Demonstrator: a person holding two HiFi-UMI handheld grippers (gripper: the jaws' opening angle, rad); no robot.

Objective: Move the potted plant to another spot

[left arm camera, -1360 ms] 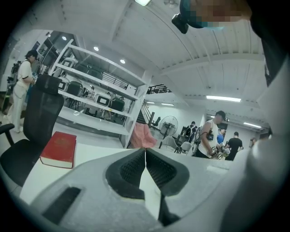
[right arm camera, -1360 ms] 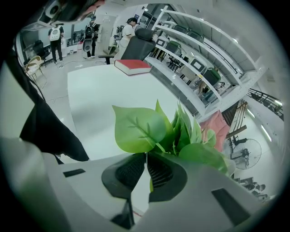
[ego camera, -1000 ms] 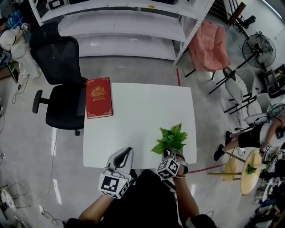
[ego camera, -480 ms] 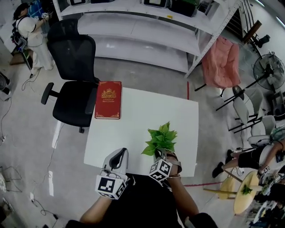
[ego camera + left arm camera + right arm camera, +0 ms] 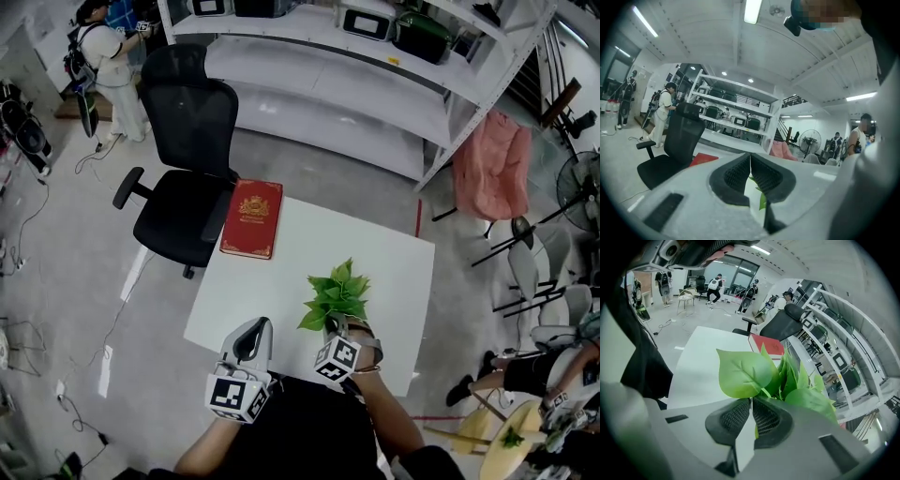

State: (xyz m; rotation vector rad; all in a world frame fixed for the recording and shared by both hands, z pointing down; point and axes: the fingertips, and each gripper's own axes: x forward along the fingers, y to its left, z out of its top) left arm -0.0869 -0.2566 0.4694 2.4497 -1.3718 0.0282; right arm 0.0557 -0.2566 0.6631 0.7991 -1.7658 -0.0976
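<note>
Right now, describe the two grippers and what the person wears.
The left gripper and the right gripper each have a light grey moulded shell, black ribbed pads and a cube with black-and-white square markers. The person wears a black top.

**No writing that can be read**

The red book (image 5: 251, 218), at the far left corner of the white table (image 5: 384, 272), has a gold emblem on its cover. Any lettering around the emblem is too small to make out. The cube (image 5: 234, 396) on the left gripper (image 5: 254, 328) and the cube (image 5: 337, 358) on the right gripper (image 5: 339, 326) show black-and-white square markers. These are patterns only, not letters or digits.
</note>
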